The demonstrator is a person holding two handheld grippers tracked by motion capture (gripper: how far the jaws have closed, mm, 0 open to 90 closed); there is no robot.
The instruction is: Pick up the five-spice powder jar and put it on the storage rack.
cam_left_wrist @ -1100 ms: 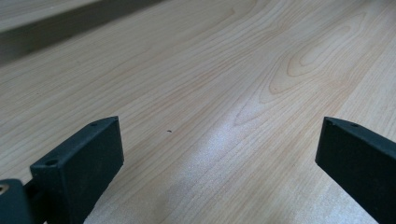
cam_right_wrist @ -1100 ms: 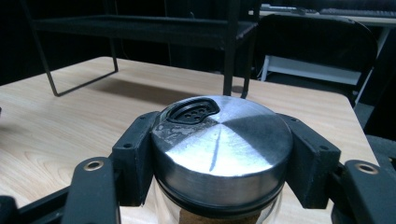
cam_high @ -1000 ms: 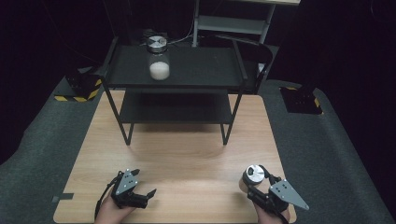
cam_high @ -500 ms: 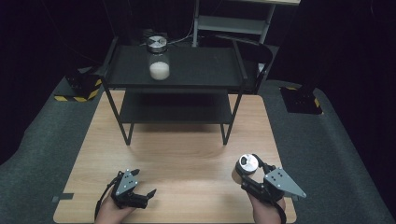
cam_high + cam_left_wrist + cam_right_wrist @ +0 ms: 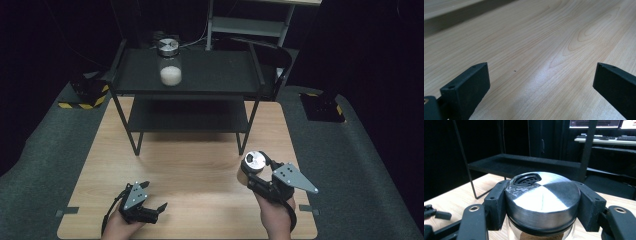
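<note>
right gripper (image 5: 252, 172) is clamped on a shaker jar (image 5: 541, 202) just under its metal lid (image 5: 542, 195), both pads pressed against the lid's sides; brown contents are seen through the glass below the lid, a black pour insert with small holes is seen at the lid's far edge. the jar is held upright over the near right part of the wooden table (image 5: 200, 165), in front of the black two-tier shelf (image 5: 200, 75). a second jar (image 5: 169, 62) with white contents is seen standing on the shelf's top tier, left of centre. left gripper (image 5: 155, 207) is held low at the table's near left, jaws spread wide, nothing between them, bare wood seen past them
</note>
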